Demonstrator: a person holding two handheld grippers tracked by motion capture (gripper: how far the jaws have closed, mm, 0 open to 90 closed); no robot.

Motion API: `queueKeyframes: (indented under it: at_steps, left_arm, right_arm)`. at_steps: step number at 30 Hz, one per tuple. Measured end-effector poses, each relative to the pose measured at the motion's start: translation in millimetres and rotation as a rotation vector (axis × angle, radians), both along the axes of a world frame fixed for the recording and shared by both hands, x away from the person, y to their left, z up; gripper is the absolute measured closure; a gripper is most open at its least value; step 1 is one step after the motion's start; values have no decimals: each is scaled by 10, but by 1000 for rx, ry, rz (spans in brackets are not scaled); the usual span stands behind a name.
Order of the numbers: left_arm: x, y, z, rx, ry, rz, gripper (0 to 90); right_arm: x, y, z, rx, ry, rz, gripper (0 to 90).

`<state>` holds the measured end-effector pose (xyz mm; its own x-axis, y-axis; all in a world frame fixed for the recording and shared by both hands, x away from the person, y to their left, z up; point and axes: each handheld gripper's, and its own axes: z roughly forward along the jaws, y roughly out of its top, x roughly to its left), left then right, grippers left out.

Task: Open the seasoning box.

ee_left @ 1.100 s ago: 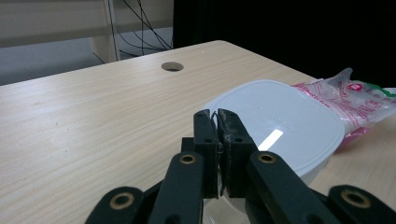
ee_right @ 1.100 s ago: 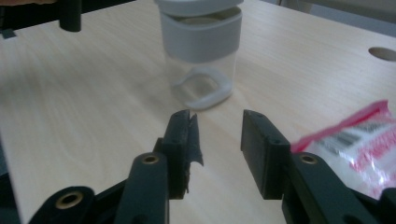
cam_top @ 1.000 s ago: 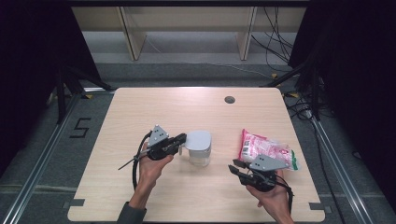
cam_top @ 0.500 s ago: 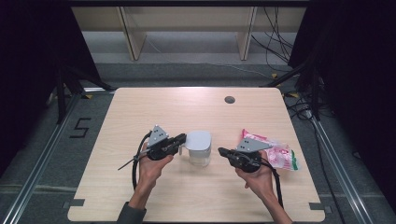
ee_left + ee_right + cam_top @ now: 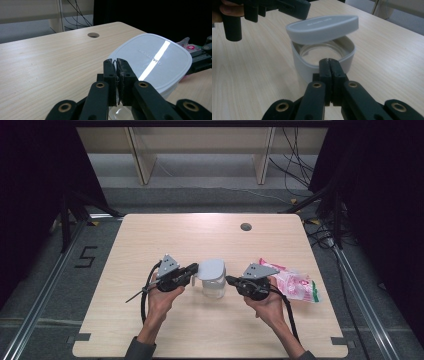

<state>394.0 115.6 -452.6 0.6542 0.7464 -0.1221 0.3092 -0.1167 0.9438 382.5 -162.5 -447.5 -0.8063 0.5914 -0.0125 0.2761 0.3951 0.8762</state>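
Note:
A pale grey container (image 5: pixel 214 289) stands at the middle of the table, its clear inside showing in the right gripper view (image 5: pixel 305 68). Its grey lid (image 5: pixel 212 268) (image 5: pixel 322 26) (image 5: pixel 152 57) is tilted, raised on the left side. My left gripper (image 5: pixel 195 269) (image 5: pixel 116 62) is shut on the lid's left rim and holds that side up. My right gripper (image 5: pixel 229 280) (image 5: pixel 329 61) is shut with nothing in it, tips right at the container's right wall; whether they touch it I cannot tell.
A pink snack packet (image 5: pixel 295 285) (image 5: pixel 186 43) lies on the wooden table (image 5: pixel 175 235) just right of my right hand. A round cable hole (image 5: pixel 245 226) (image 5: pixel 93 35) sits near the far edge. Shelving and cables stand beyond the table.
My right gripper has moved left from beside the packet up to the container. My left gripper and the tilted lid have stayed where they were.

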Motion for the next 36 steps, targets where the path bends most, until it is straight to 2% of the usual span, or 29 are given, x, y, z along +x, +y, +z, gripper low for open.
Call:
queueKeyframes:
  at_steps: [1, 2, 3, 5, 6, 7, 9, 10, 11, 12, 13, 14, 15, 17, 18, 19, 20, 21, 23, 25, 26, 27, 28, 29, 30, 33, 35, 36]
  left_arm:
    - [1, -1, 0, -2, 0, -1, 857]
    - [0, -2, -1, -4, 0, 0, 857]
    - [-1, -2, -1, -3, -1, 0, 857]
    - [-4, 0, -1, -4, 0, 1, 852]
    - [-5, 0, -2, -9, 3, -2, 845]
    - [-2, 0, -7, -25, 6, -3, 835]
    - [5, 40, 15, -17, -8, -15, 766]
    - [-1, 78, 37, -19, -1, -20, 721]
    - [0, 111, 52, -15, -5, -33, 660]
    - [-13, 138, 60, -19, 6, -30, 621]
    - [-24, 156, 64, -20, 6, -32, 586]
    - [-46, 184, 69, -3, 9, -40, 551]
    - [-85, 200, 56, 8, 14, -38, 523]
    - [-143, 217, 7, 51, 24, -30, 448]
    - [-172, 225, -23, 70, 31, -9, 413]
    - [-187, 235, -48, 76, 29, -1, 383]
    - [-216, 251, -80, 87, 45, 19, 359]
    - [-237, 270, -114, 93, 54, 16, 344]
    - [-294, 293, -164, 98, 52, 24, 329]
    - [-357, 304, -200, 111, 57, 24, 306]
    - [-403, 316, -217, 112, 51, 25, 302]
    - [-426, 314, -221, 112, 48, 28, 296]
    - [-452, 312, -225, 110, 49, 21, 293]
    - [-485, 304, -226, 111, 50, 26, 286]
    - [-499, 297, -233, 105, 44, 17, 282]
    - [-586, 286, -230, 112, 38, 6, 279]
    - [-616, 297, -231, 110, 34, 1, 278]
    - [-632, 305, -232, 109, 38, 10, 278]
  right_arm:
    - [-3, 6, 21, -6, 7, -3, 900]
    - [13, 18, 39, -14, -15, 17, 900]
    - [-6, 41, 46, 3, 7, -4, 900]
    - [12, 60, 69, -1, -17, 18, 900]
    - [5, 67, 80, -5, -13, 15, 900]
    - [16, 84, 83, -3, -36, 23, 900]
    - [4, 91, 110, 2, -19, 12, 900]
    - [-2, 105, 117, 12, -9, 10, 900]
    - [21, 109, 128, 16, -28, 32, 900]
    - [23, 118, 134, 27, -30, 25, 900]
    - [26, 122, 145, 26, -7, 35, 900]
    - [25, 127, 147, 35, 0, 23, 900]
    - [37, 138, 144, 45, -16, 24, 900]
    - [46, 171, 138, 53, -5, 17, 900]
    - [65, 175, 143, 34, -12, 32, 900]
    - [70, 192, 141, 36, 0, 38, 900]
    - [73, 191, 149, 27, -18, 28, 900]
    - [67, 212, 145, 40, -8, 18, 900]
    - [93, 235, 152, 34, -33, 36, 900]
    - [82, 255, 173, 37, -2, 24, 900]
    - [90, 267, 182, 38, -15, 36, 900]
    - [92, 291, 189, 44, -41, 31, 899]
    - [89, 302, 195, 48, -38, 35, 899]
    - [77, 309, 204, 50, -14, 28, 898]
    - [94, 314, 205, 53, -35, 32, 897]
    - [90, 356, 208, 65, -44, 25, 896]
    - [102, 389, 219, 57, -65, 45, 895]
    - [91, 404, 228, 52, -47, 52, 895]
